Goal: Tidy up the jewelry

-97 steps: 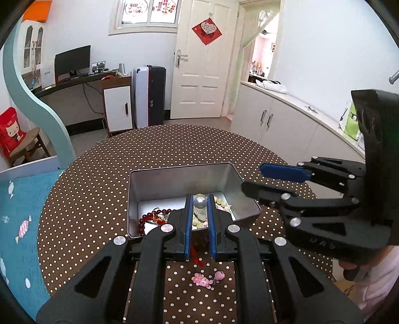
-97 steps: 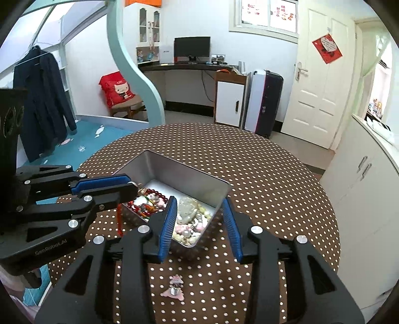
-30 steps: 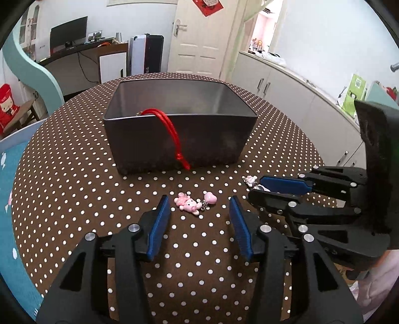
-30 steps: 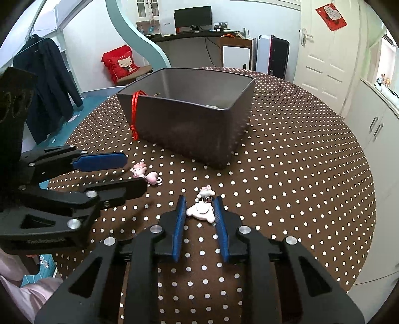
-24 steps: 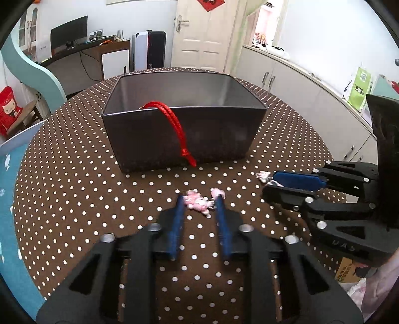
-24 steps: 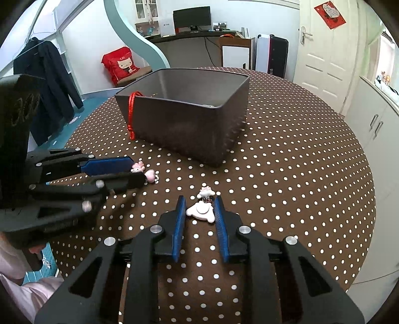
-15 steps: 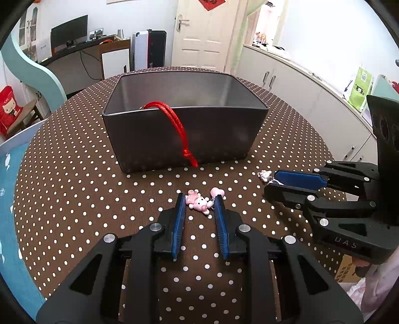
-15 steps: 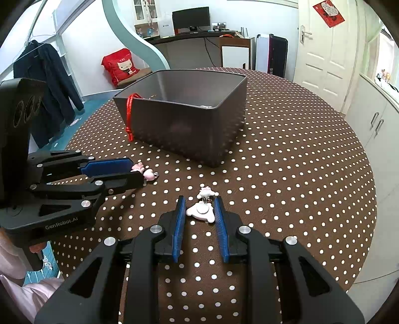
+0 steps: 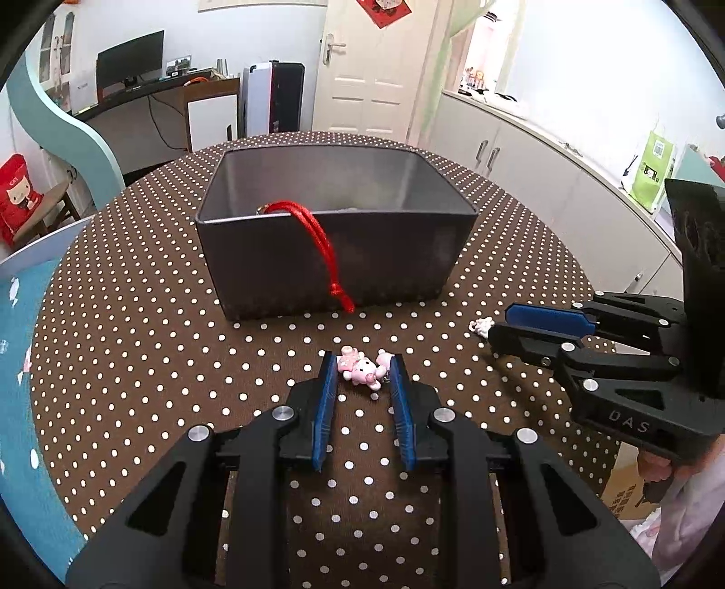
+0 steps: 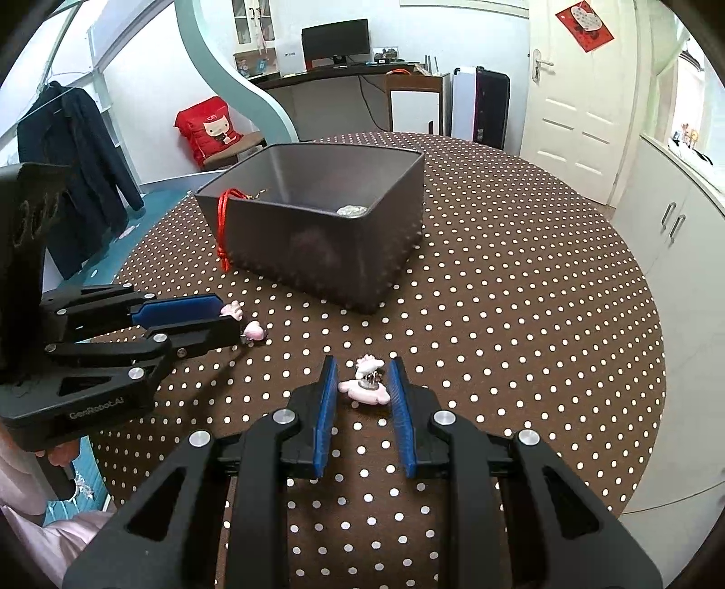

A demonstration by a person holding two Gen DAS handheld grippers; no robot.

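A grey metal box (image 9: pixel 344 253) stands on the dotted round table (image 9: pixel 136 353), with a red cord (image 9: pixel 324 249) hanging over its near wall. My left gripper (image 9: pixel 362 369) is shut on a pink bear charm (image 9: pixel 360 369) and lifts it just above the cloth. My right gripper (image 10: pixel 362 385) is shut on a white and pink charm (image 10: pixel 364 389), also held low over the table. The box also shows in the right wrist view (image 10: pixel 326 240), with a silvery piece (image 10: pixel 351 210) inside. The right gripper appears in the left wrist view (image 9: pixel 534 328).
A pink heart pendant (image 10: pixel 253 330) hangs beside the left gripper's fingers (image 10: pixel 181 310). White cabinets (image 9: pixel 543 181) run along the right wall. A desk with a monitor (image 10: pixel 335 41) and a suitcase (image 10: pixel 480 104) stand behind the table. Its near edge curves close below both grippers.
Both grippers came down from the box to the table. The left closed on the pink bear charm, the right on the white charm, and both have lifted slightly.
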